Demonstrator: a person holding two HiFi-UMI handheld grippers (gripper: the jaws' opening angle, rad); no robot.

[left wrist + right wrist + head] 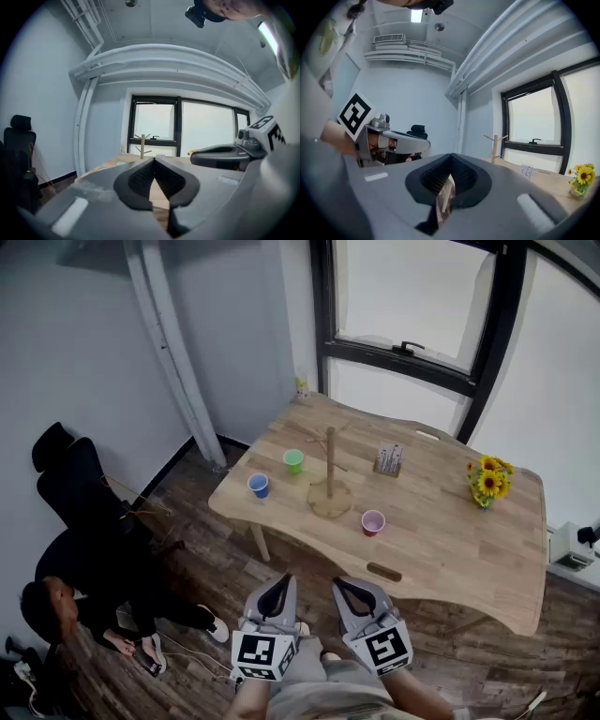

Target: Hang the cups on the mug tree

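A wooden mug tree (329, 472) stands bare on the wooden table (441, 531). Around it sit a blue cup (259, 486), a green cup (293, 461) and a pink cup (373, 522). My left gripper (279, 588) and right gripper (349, 591) hang side by side well short of the table's near edge, close to my body. Both are shut with nothing between the jaws. In the left gripper view the left gripper (154, 161) points toward the mug tree (142, 146). The right gripper (451, 159) has the mug tree (495, 147) to its right.
A vase of sunflowers (487, 481) stands at the table's right end and a small card holder (388, 460) behind the tree. A black office chair (70, 479) and a person (66, 610) crouching on the floor are at the left. Windows back the table.
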